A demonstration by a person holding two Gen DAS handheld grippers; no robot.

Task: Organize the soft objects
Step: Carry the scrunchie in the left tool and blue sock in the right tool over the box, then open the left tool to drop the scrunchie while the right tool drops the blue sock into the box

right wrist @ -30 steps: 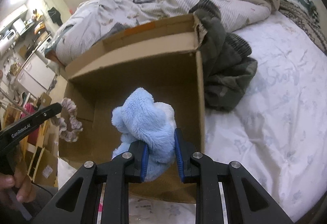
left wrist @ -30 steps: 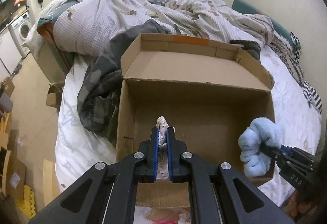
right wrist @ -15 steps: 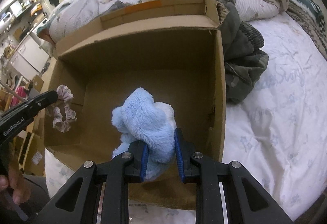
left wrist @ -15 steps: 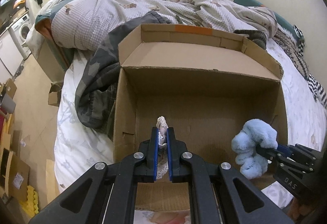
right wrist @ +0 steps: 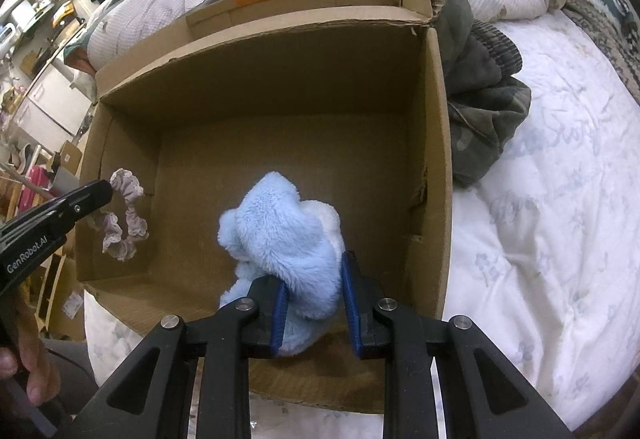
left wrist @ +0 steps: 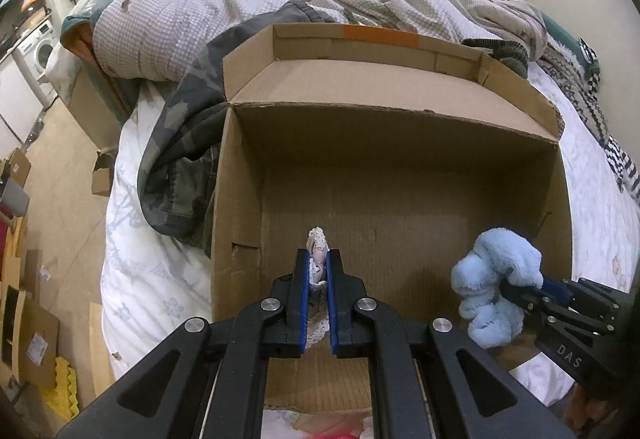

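2 grippers hold soft items over an open cardboard box (right wrist: pixel 436 143).

Left gripper (left wrist: pixel 318 265) pinches a lilac scrunchie (right wrist: pixel 124 215) at 9 o'clock; right gripper (right wrist: pixel 314 279) clamps a blue plush toy (right wrist: pixel 280 235). Camouflage jacket (right wrist: pixel 484 99) lies beyond at 2 o'clock.

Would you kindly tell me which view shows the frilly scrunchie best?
The right wrist view: the scrunchie hangs side-on, its whole ruffled loop visible. The left wrist view shows only a sliver pinched between the left tongs.

Bed (right wrist: pixel 560 239) with white floral sheet, bearing an open cardboard box (left wrist: pixel 240 199). A camouflage garment (left wrist: pixel 176 167) lies against the box's side; a rumpled checked duvet (left wrist: pixel 200 11) lies behind the box.
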